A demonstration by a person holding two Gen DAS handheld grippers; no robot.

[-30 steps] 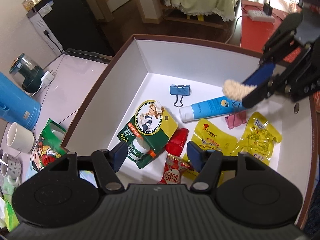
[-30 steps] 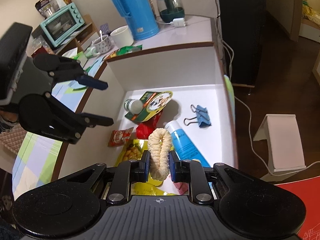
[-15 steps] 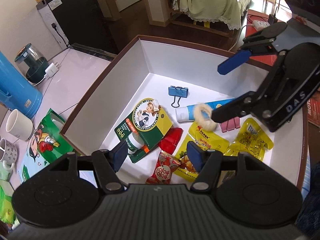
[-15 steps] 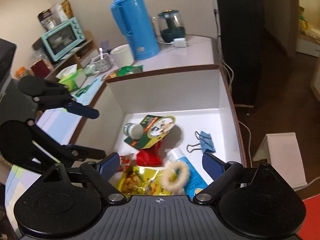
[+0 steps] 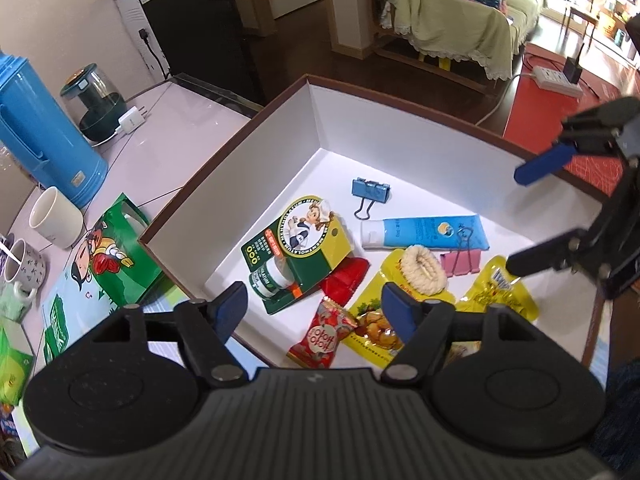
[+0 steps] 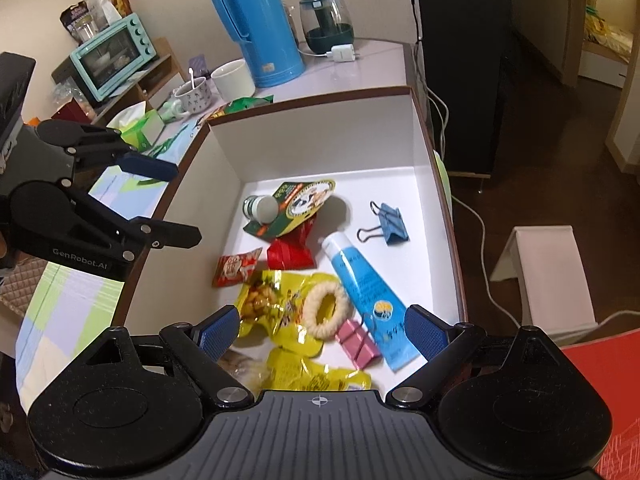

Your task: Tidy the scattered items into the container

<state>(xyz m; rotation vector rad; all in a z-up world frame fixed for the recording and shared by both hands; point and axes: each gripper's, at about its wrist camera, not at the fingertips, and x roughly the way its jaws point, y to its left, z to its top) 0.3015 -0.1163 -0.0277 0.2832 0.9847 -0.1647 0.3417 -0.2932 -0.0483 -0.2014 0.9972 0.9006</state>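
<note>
A cream fabric hair ring lies inside the white box, on a yellow snack packet. Around it rest a blue tube, a pink binder clip, a blue binder clip, a green-yellow carton with a small bottle, and red packets. My right gripper hangs open above the ring, holding nothing. My left gripper is open over the box's near edge.
On the counter beside the box stand a blue thermos, a white cup, a patterned mug, a green snack bag, a tissue pack and a teal toaster oven. A black cabinet stands behind.
My right gripper opened and let the hair ring drop; the ring now lies on the yellow packet in the box. Both grippers have drawn back and higher above the box.
</note>
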